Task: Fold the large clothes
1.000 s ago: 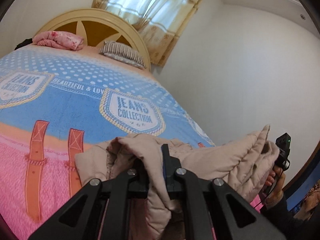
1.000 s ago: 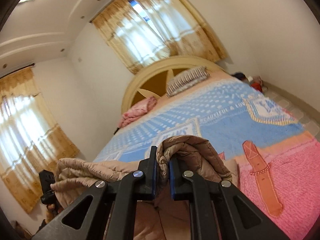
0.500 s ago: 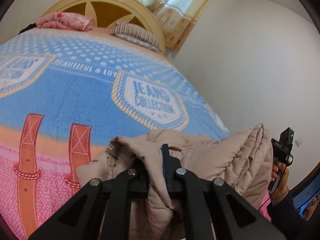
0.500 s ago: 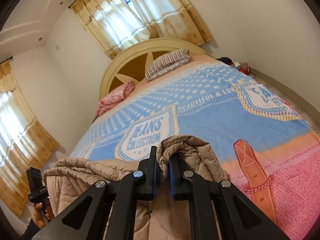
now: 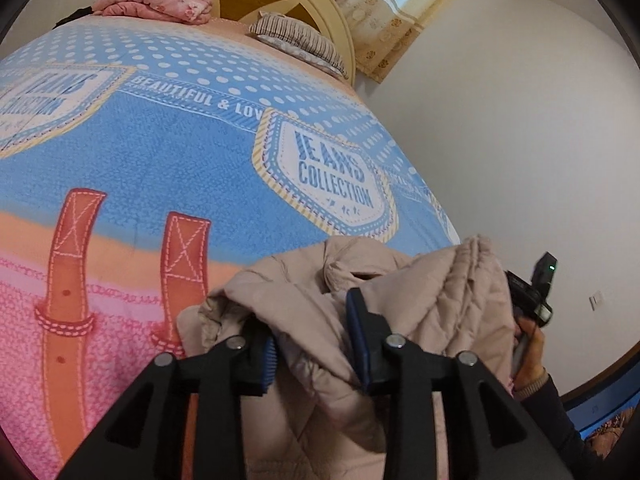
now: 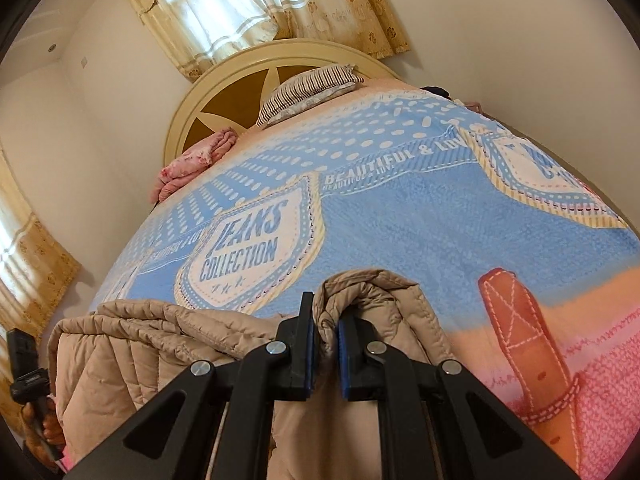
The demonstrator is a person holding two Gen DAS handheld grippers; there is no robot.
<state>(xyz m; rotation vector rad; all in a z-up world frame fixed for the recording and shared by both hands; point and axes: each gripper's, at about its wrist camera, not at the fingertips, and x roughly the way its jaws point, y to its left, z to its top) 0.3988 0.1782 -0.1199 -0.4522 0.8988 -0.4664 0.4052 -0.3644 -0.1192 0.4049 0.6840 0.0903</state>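
Observation:
A beige quilted jacket (image 5: 420, 292) lies bunched at the near edge of the bed; it also shows in the right wrist view (image 6: 168, 332). My left gripper (image 5: 312, 344) has its jaws spread apart, with a fold of the jacket draped loosely between them. My right gripper (image 6: 328, 340) is shut on a rolled edge of the jacket, pinched between the blue pads (image 6: 313, 344). The other handle and hand show at the right of the left wrist view (image 5: 536, 300) and at the left of the right wrist view (image 6: 28, 376).
The bed is covered by a blue, orange and pink blanket (image 5: 168, 148) printed "JEANS COLLECTION". A striped pillow (image 5: 296, 40), a folded pink quilt (image 5: 156, 8) and a rounded headboard (image 6: 224, 96) are at the far end. White walls and curtains surround the bed.
My left gripper's jaws have opened and released their pinch on the jacket. Both grippers have lowered toward the bed. The right gripper still pinches the jacket.

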